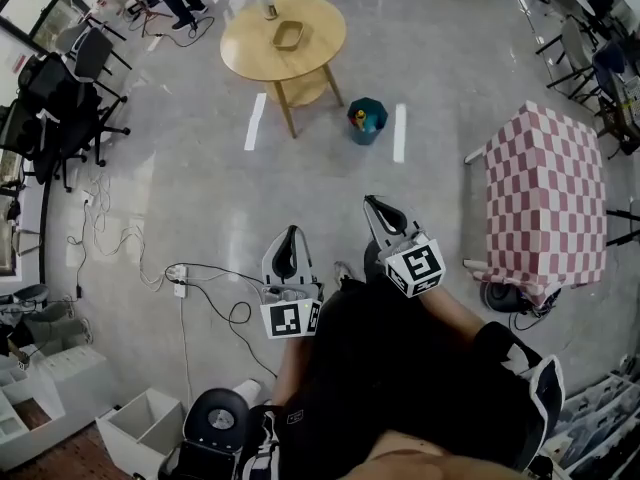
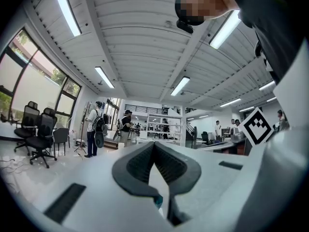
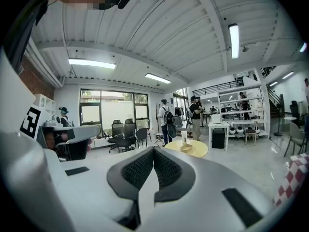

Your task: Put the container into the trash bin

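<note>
Presently both tongs are pressed together and empty: left gripper and right gripper are held forward, presumably because nothing is within reach. The shallow tan container sits on the round wooden table, well ahead, with the trash bin on the floor beside it

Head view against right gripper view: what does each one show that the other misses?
Only the head view shows the teal trash bin on the floor beside the round table, and the white tape strips. Only the right gripper view shows the ceiling lights and white shelving. Both show the round table bearing the container and a cup, the checkered tablecloth, and the right gripper, shut and empty.
</note>
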Motion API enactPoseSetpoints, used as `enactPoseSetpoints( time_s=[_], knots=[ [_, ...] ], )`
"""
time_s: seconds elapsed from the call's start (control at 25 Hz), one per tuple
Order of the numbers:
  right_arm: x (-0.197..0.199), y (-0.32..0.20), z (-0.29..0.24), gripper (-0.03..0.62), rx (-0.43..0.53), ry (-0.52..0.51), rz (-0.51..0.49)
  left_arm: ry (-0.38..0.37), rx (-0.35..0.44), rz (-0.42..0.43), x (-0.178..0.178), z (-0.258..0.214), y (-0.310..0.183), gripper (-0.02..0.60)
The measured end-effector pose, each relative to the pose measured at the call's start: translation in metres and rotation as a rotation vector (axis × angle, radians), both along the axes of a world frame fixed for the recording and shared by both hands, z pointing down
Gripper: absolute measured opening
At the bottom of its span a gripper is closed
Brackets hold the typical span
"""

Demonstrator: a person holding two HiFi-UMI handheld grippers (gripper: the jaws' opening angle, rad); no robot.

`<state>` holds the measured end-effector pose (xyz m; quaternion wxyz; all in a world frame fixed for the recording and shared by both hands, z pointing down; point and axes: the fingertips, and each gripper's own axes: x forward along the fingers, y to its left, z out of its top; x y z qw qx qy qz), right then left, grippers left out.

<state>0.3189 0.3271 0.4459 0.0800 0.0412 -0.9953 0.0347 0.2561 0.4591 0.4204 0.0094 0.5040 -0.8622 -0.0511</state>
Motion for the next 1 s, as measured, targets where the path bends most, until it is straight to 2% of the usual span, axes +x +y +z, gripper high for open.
enactPoseSetpoints(
  time_s=[0.2,0.44,0.72,1.0],
  knots=[
    [-0.025,-0.004,0.012,0.026,-0.018,0.020,0.001,0.025,-0.002,-0.004,-0.023,0.007,-0.003,0.008],
    [-0.075,-0.038,0.021,0.026,-0.025,0.019,-0.017,0.031,-0.011,-0.016,-0.067,0.014,-0.035,0.008],
    [-0.152,-0.106,0.015,0.026,-0.022,-0.001,-0.051,0.006,-0.019,-0.029,-0.139,0.005,-0.106,0.008],
    [-0.219,-0.175,0.012,0.026,-0.026,0.006,-0.103,0.023,-0.012,-0.046,-0.203,-0.002,-0.182,0.008]
  ],
)
